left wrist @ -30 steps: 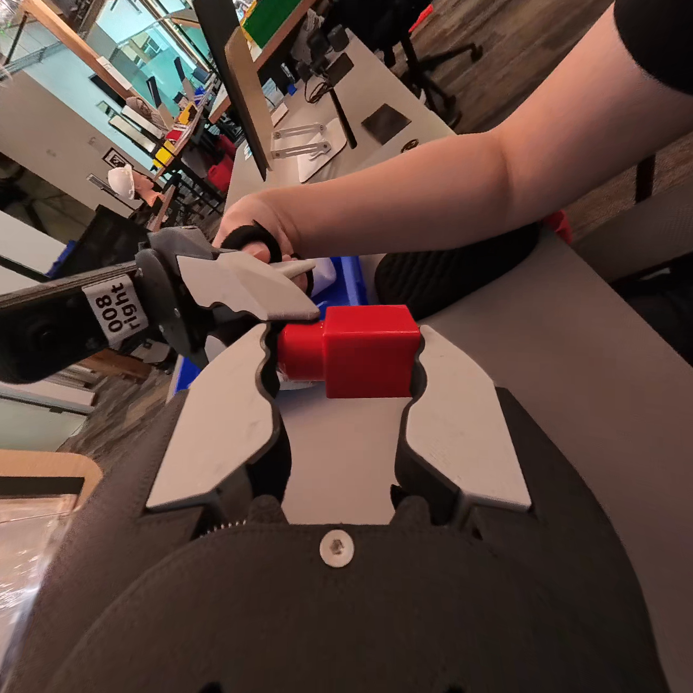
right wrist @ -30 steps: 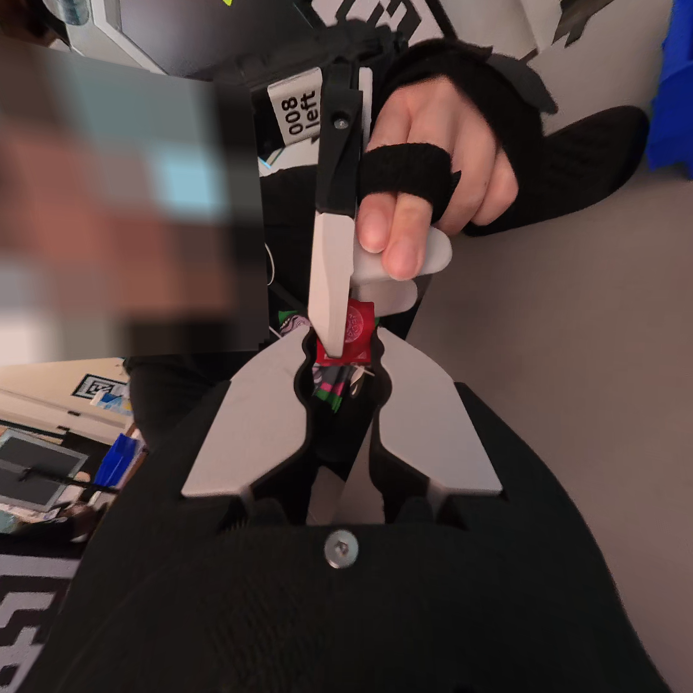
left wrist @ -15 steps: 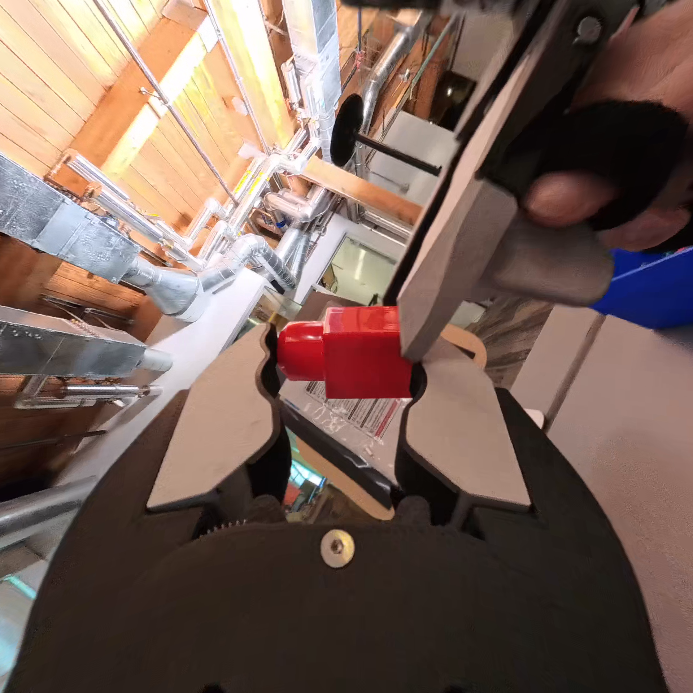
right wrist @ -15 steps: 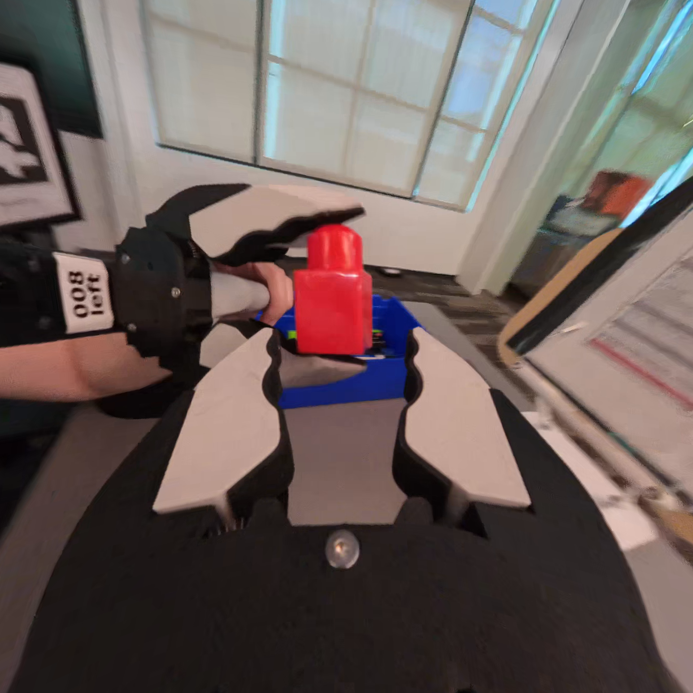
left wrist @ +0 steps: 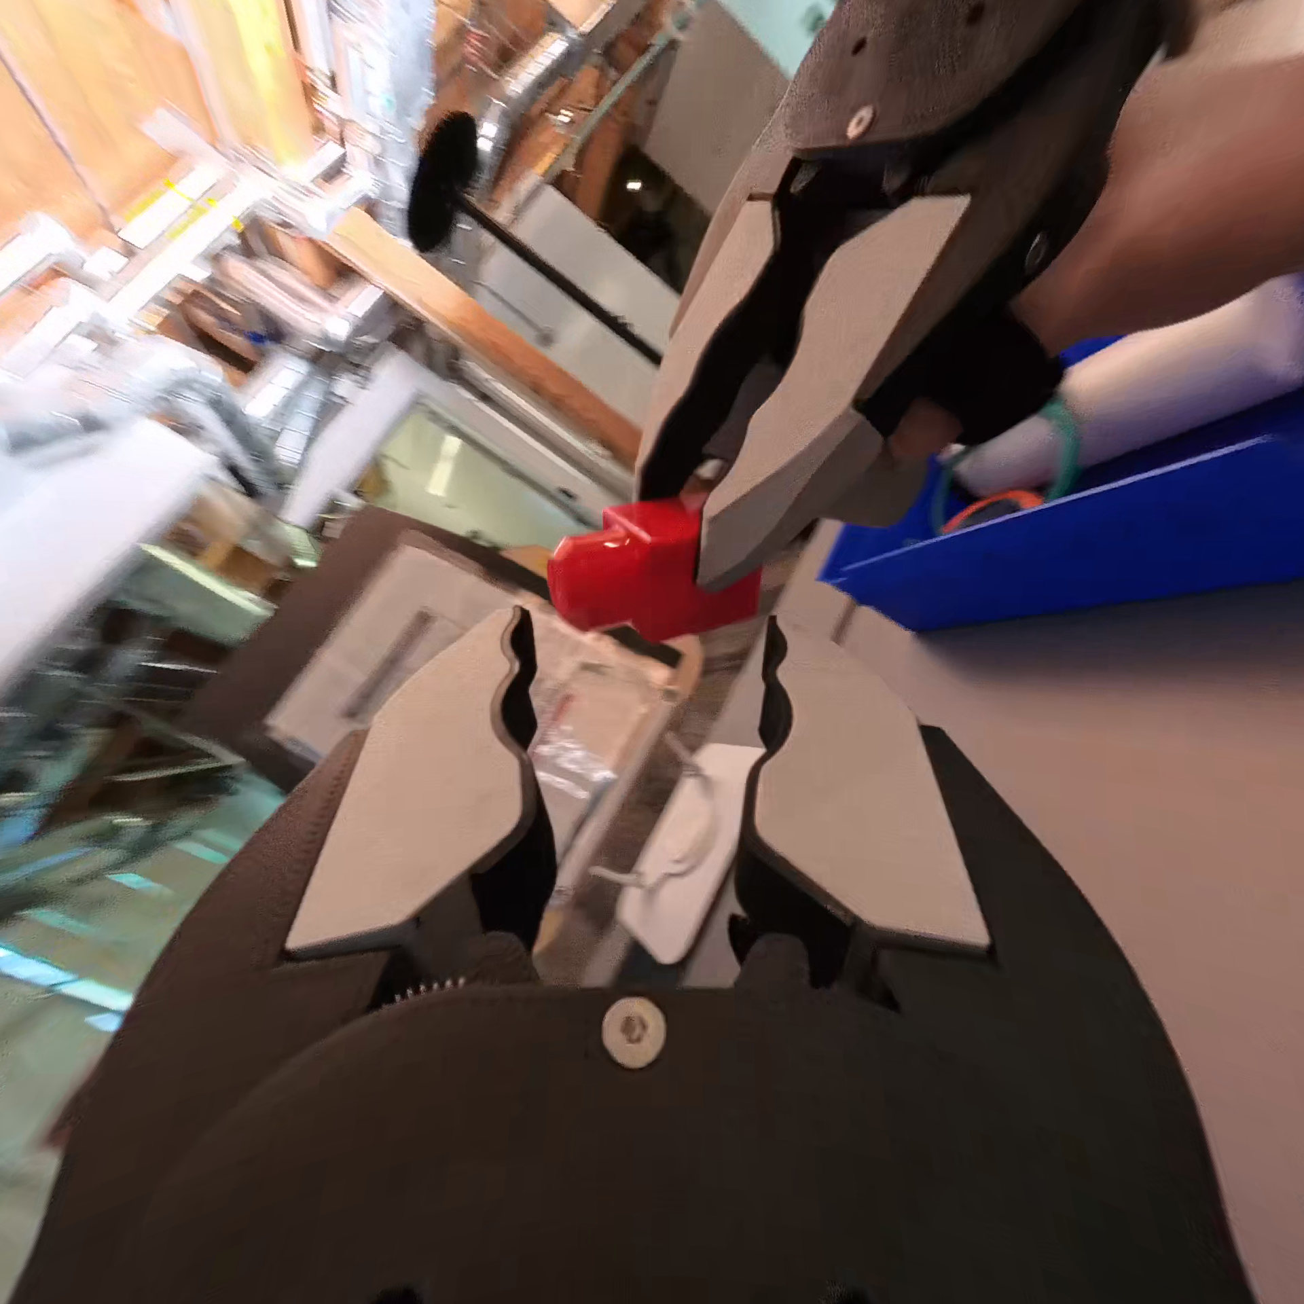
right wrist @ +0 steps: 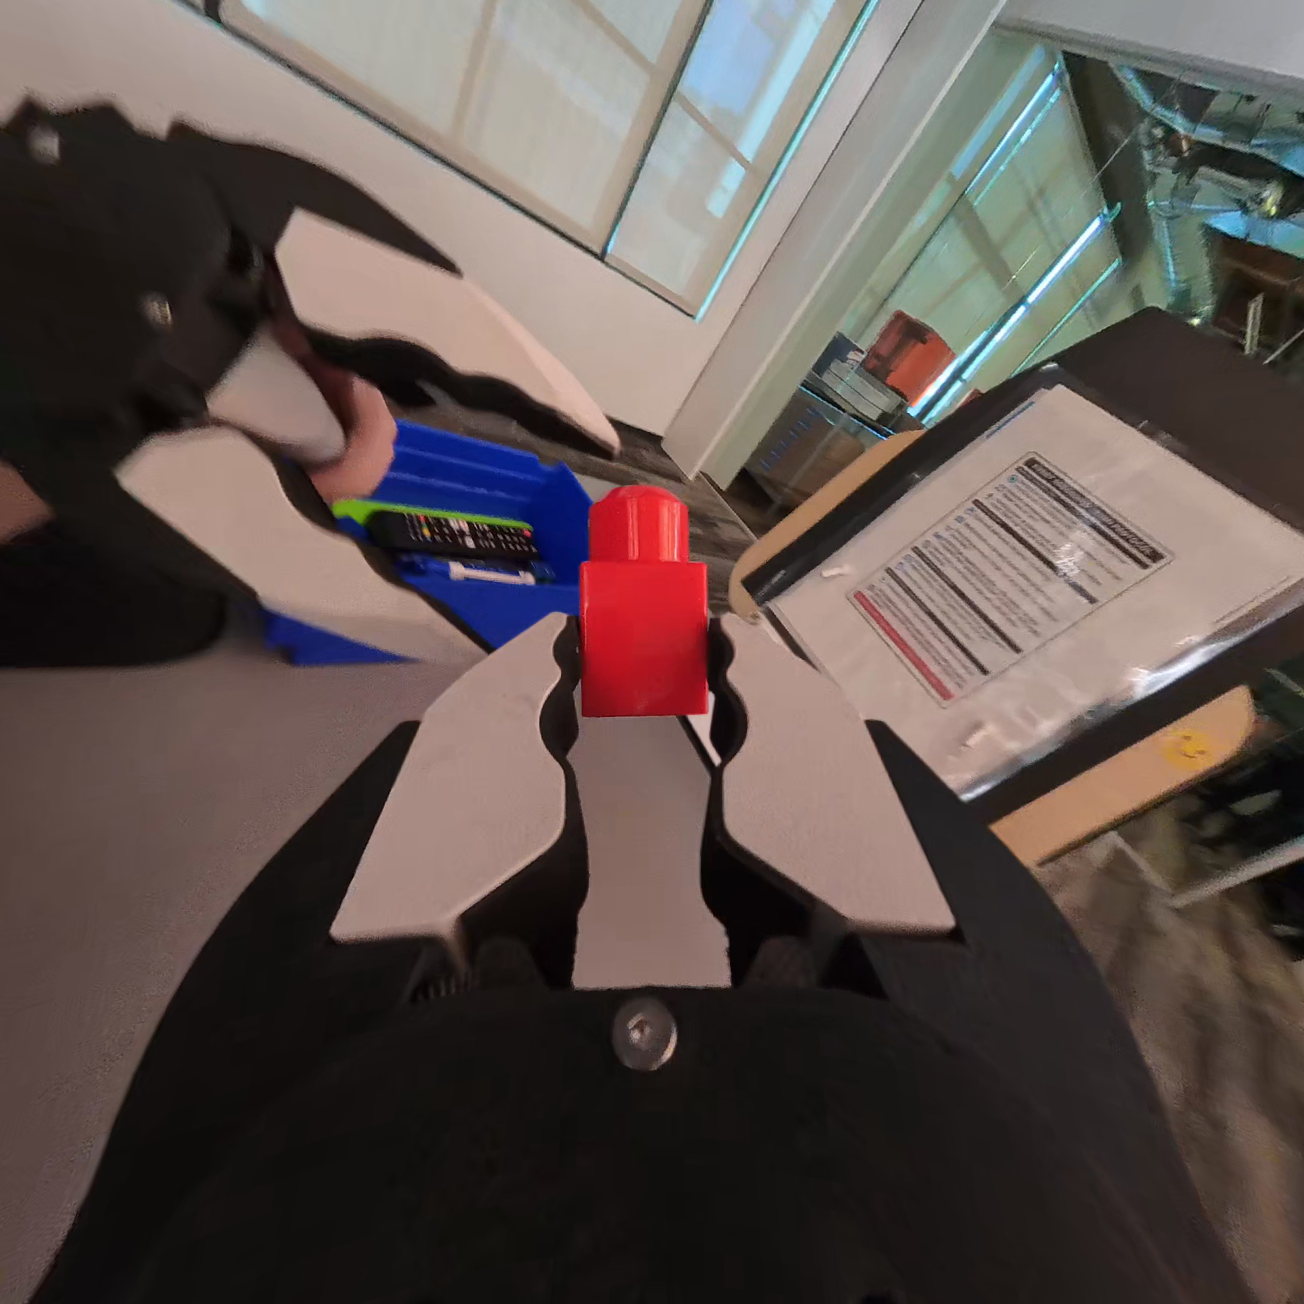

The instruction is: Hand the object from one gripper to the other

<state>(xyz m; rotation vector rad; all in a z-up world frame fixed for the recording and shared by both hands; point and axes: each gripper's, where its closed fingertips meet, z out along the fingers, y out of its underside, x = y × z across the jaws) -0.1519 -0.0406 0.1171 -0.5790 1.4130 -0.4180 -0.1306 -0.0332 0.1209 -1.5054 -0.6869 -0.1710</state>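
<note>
The red block (right wrist: 641,656) with a round stud stands upright between the fingertips of my right gripper (right wrist: 642,631), which is shut on its square body. In the left wrist view the block (left wrist: 621,571) lies sideways, pinched by the right gripper (left wrist: 688,529) coming in from the upper right. My left gripper (left wrist: 646,628) is open and empty, its fingertips just below the block and apart from it. In the right wrist view the left gripper (right wrist: 550,543) is blurred at the upper left, with its jaws wide apart.
A blue bin (right wrist: 494,473) with a remote control (right wrist: 451,533) sits on the grey table (right wrist: 176,776); the bin also shows in the left wrist view (left wrist: 1094,543). A board with a laminated sheet (right wrist: 1009,564) stands right of the table's edge. The tips of both grippers are at nearly the same place.
My left gripper has opened, let go of the red block and drawn back. My right gripper has shut on the block and now holds it alone.
</note>
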